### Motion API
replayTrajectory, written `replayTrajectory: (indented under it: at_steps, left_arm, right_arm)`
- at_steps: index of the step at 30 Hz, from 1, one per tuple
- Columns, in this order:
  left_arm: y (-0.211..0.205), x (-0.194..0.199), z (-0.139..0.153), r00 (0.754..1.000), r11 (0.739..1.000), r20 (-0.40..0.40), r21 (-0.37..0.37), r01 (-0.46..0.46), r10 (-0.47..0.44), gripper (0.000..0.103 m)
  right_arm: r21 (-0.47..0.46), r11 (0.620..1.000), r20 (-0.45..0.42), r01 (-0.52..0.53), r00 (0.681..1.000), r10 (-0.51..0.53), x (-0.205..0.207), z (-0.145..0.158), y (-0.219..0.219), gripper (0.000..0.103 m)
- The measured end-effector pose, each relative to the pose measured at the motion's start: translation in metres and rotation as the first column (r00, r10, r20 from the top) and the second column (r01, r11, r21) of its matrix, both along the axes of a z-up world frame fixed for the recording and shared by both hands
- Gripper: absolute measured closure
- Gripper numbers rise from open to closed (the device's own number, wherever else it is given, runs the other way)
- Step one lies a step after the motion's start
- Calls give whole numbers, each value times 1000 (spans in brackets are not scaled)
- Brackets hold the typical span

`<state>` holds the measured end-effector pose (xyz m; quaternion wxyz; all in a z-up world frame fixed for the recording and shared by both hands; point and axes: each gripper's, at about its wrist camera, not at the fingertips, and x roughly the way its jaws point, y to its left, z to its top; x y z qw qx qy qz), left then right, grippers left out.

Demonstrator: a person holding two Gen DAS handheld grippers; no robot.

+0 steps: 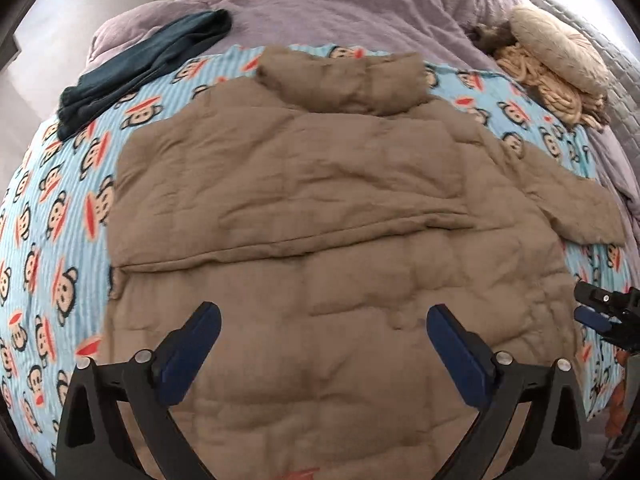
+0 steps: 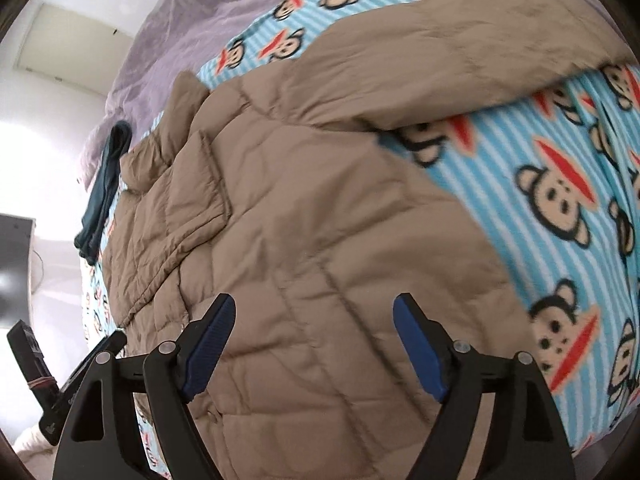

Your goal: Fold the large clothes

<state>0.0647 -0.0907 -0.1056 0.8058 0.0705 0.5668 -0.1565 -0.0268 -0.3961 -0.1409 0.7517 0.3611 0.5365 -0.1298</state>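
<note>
A tan quilted puffer jacket (image 1: 320, 184) lies spread on a blue monkey-print blanket (image 1: 60, 240), collar at the far side. One sleeve (image 1: 280, 216) is folded across the body; the other sleeve (image 1: 576, 208) sticks out to the right. My left gripper (image 1: 324, 320) hangs open above the jacket's lower half, nothing between its blue pads. My right gripper (image 2: 314, 312) is open too, over the jacket (image 2: 320, 220) near its right side, and also empty. It shows at the right edge of the left wrist view. The outstretched sleeve (image 2: 440, 48) runs across the top of the right wrist view.
A dark teal folded garment (image 1: 148, 68) lies at the blanket's far left corner. A beige knitted bundle (image 1: 556, 68) sits at the far right. A purple duvet (image 1: 340, 8) covers the bed behind. The bed's edge falls away at the left.
</note>
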Motion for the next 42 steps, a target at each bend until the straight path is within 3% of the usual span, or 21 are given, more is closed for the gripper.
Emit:
replayTrajectory:
  at_steps: [3, 4, 5, 12, 17, 20, 24, 30, 34, 37, 39, 40, 41, 42]
  left_arm:
    - [-22, -8, -3, 1000, 1000, -9, 8, 24, -24, 0]
    - [-28, -10, -3, 999, 999, -12, 9, 32, -32, 0]
    - [-35, -12, -4, 999, 999, -17, 8, 44, -44, 0]
    - [-80, -24, -13, 993, 996, -78, 28, 86, -83, 0]
    - [-94, -28, -16, 993, 996, -91, 43, 76, -72, 0]
    - [-98, -24, -18, 995, 996, -88, 72, 60, -54, 0]
    - [-104, -20, -19, 996, 997, -89, 70, 35, -29, 0]
    - [-117, -8, -17, 998, 998, -67, 55, 13, -9, 0]
    - [-121, 1, -12, 999, 999, -36, 46, -3, 4, 0]
    - [-118, 12, -9, 999, 999, -30, 39, -28, 29, 0]
    - [-115, 17, -5, 999, 998, -20, 34, -44, 45, 0]
    - [-113, 20, -3, 999, 998, -13, 32, -49, 50, 0]
    - [-110, 22, -1, 999, 998, -6, 31, -54, 54, 0]
    - [-107, 26, 1, 998, 998, 4, 32, -61, 61, 0]
  right_arm:
    - [16, 999, 16, 30, 999, -31, -14, 2, -19, 16]
    - [17, 999, 20, 39, 999, -40, -18, 2, -23, 3]
    - [22, 998, 28, 54, 998, -54, -22, 3, -31, 0]
    - [48, 986, 93, 159, 982, -163, -44, 0, -79, 0]
    - [44, 973, 69, 228, 971, -231, -46, -6, -135, 0]
    - [87, 950, 92, 301, 947, -309, -44, -11, -177, 0]
    - [232, 892, 137, 389, 894, -426, -37, -29, -236, 0]
    - [383, 826, 136, 415, 858, -495, -8, -62, -281, 0]
    - [438, 783, 232, 441, 786, -572, -4, -51, -297, 0]
    - [447, 776, 273, 445, 758, -592, 2, -42, -309, 0]
    - [456, 767, 286, 452, 741, -607, 7, -35, -313, 7]
    - [456, 763, 283, 458, 738, -612, 8, -33, -316, 26]
    - [446, 763, 266, 468, 744, -613, 13, -30, -317, 59]
    - [433, 768, 250, 472, 756, -606, 18, -28, -317, 76]
